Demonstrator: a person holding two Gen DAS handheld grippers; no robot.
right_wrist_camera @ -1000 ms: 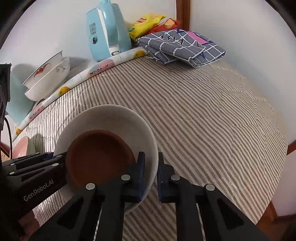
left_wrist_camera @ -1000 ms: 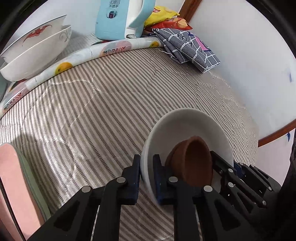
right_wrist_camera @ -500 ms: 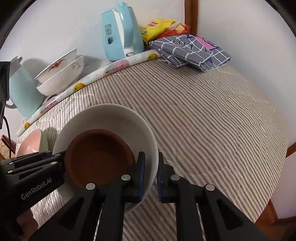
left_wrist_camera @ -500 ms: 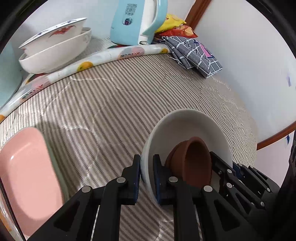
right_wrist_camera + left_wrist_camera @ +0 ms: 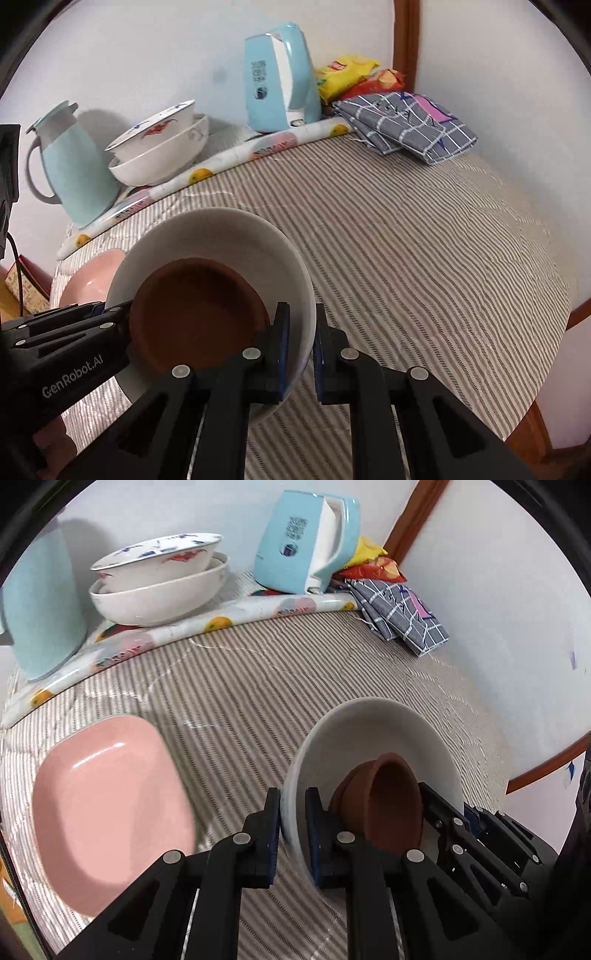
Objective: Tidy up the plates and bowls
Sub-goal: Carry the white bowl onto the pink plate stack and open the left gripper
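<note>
Left gripper (image 5: 292, 825): jaws pinch the near-left rim of the white bowl, one finger outside the wall, one inside.
Right gripper (image 5: 300, 345): jaws pinch the opposite rim of the same bowl, one finger on each side of the wall.
White bowl (image 5: 373, 731): held between both grippers, tilted, above the striped cloth; whether it touches the cloth cannot be told.
Brown bowl (image 5: 195, 314): smaller, sits inside the white bowl, leaning against its lower wall.
Pink dish (image 5: 107, 805): oblong, lies on the cloth to the left of the white bowl, apart from it.
Striped cloth (image 5: 424, 240): grey and white stripes, covers the table.
Fruit-print cloth (image 5: 221, 622): rolled edge along the far side of the striped cloth.
Stacked bowls (image 5: 159, 587): two patterned white bowls, one nested in the other, on the fruit-print cloth by the wall.
Kettle (image 5: 277, 77): pale blue, to the right of the stacked bowls.
Jug (image 5: 74, 166): pale blue, with handle, to the left of the stacked bowls.
Folded cloth (image 5: 406, 125): grey check, in the far right corner.
Snack bags (image 5: 354, 74): yellow and red, behind the folded cloth.
</note>
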